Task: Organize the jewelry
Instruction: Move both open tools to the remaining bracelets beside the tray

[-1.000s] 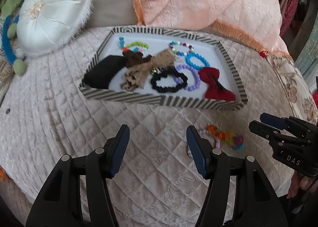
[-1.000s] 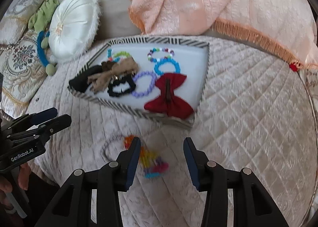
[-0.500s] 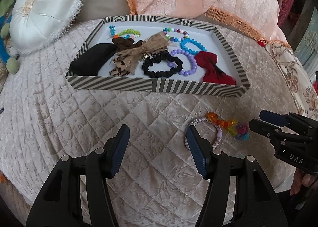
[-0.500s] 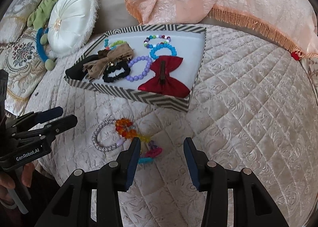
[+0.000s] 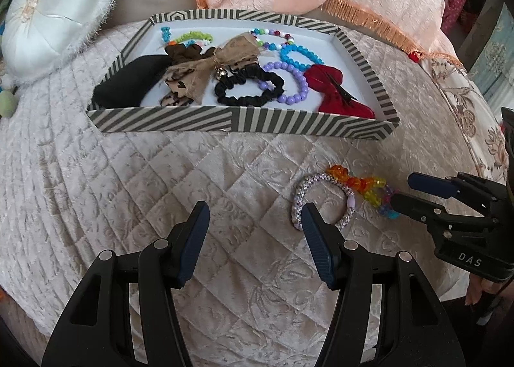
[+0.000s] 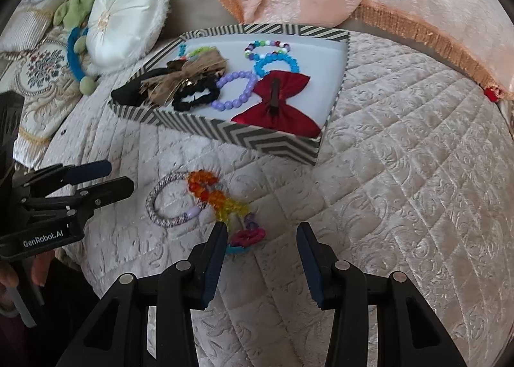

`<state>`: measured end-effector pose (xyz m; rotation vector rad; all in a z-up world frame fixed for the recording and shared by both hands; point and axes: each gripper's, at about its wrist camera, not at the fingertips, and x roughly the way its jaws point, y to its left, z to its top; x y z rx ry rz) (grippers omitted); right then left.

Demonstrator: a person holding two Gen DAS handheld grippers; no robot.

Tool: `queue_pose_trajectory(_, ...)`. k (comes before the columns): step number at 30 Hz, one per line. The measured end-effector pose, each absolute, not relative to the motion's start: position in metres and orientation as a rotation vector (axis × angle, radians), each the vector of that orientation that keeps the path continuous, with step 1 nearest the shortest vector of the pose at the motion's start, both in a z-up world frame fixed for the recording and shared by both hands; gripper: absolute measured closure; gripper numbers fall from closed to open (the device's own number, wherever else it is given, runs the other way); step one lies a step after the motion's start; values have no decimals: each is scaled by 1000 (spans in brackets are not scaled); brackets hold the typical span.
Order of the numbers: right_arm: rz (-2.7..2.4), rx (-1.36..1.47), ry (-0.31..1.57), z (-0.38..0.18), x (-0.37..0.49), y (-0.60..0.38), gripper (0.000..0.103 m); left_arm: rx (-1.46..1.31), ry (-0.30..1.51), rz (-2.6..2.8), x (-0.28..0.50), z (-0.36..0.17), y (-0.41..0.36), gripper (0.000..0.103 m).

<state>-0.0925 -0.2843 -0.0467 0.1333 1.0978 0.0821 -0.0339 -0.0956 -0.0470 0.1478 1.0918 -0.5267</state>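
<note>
Striped tray [image 5: 167, 119]: we see it at twelve o'clock from both tongs, resting on the quilted bedspread [image 5: 128, 180] and already holding a red bow [image 6: 276, 103], a black scrunchie [image 5: 249, 89], a tan bow [image 5: 208, 68] and several bead bracelets.
Loose pieces: a woven bracelet [image 6: 167, 200] and a rainbow bead strand [image 6: 218, 198] lie on the bedspread in front of the tray, touching each other where the orange beads cross the woven ring.
Left gripper [image 5: 253, 241]: we hold it spread and empty; the woven bracelet sits just off its right finger, at about one o'clock.
Right gripper [image 6: 261, 253]: spread and empty too; the tail of the strand lies beside its left finger, at about eleven o'clock.
Handling, as we judge it: both pieces look light and limp. The faceted beads should be hard and slippery, and the strand will likely dangle and swing once lifted. The woven ring looks soft and grippy and should keep its hoop shape.
Where to grip: we would pinch the woven ring across its cord on the side away from the beads, and take the strand near its middle so both ends hang short.
Risk: the soft quilt may give under the fingers, and lifting one piece may drag the other.
</note>
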Motion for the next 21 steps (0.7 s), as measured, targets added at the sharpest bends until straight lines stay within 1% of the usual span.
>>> queue_pose_trajectory(7,103,98,1095,-49,-90,-278,60,157,1104,-546,-35,-50,-101,44)
queue_pose_trajectory(12,103,8,1087,-51,-86,-262,61,162,1114,-546,-34,-54,-104,44)
queue_pose_trajectory(14,94,13,1077,-51,-83,-262,62,163,1112,-549,-34,-54,-105,44)
queue_pose_trajectory(18,89,54,1056,-47,-80,-269,63,167,1115,-545,-32,-56,-106,44)
queue_pose_trajectory(21,104,59,1082,-50,-79,-270,63,168,1122,-546,-31,-57,-108,44)
